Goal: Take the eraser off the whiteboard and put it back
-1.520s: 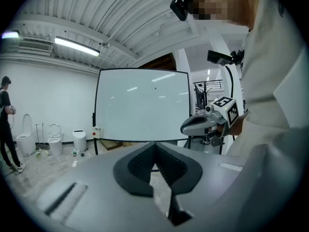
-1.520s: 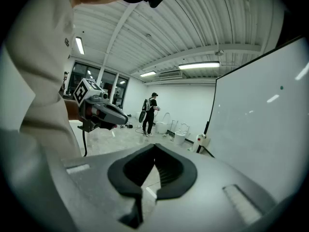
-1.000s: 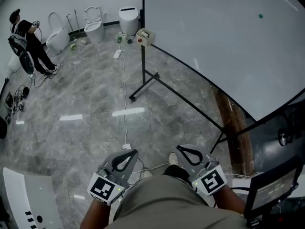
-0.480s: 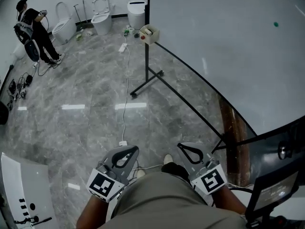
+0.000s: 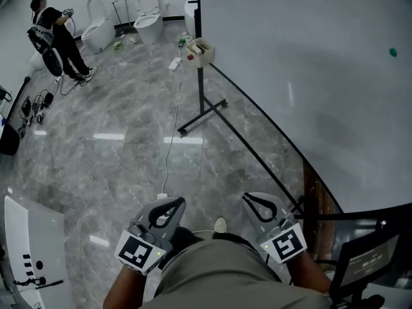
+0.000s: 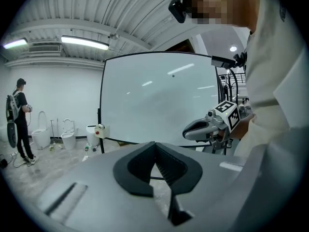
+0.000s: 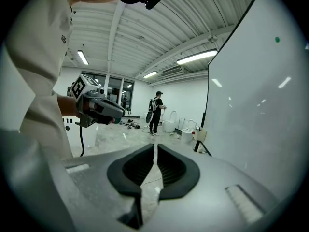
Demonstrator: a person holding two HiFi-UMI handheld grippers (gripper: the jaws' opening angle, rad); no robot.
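The big whiteboard (image 5: 309, 76) on its black stand fills the right of the head view, with a small green dot (image 5: 393, 52) on it. A small beige box with a red spot (image 5: 201, 49) hangs at its far lower corner; I cannot make out an eraser. Both grippers are held low before my body, far short of the board. My left gripper (image 5: 168, 206) is shut and empty, its tips meeting (image 6: 155, 145). My right gripper (image 5: 254, 201) shows only a hairline slit (image 7: 155, 146); its jaws are just starting to open, with nothing between them.
A person with a backpack (image 5: 55, 34) stands at the far left near several toilets (image 5: 148, 18). A white cable (image 5: 172, 127) runs across the marble floor past the stand's foot (image 5: 203, 114). A white unit (image 5: 32, 250) is at lower left, a dark screen (image 5: 367, 262) at lower right.
The scene has slid in the head view: the whiteboard fills more of the right and the green dot has moved right and down. Both grippers stay low before my body.
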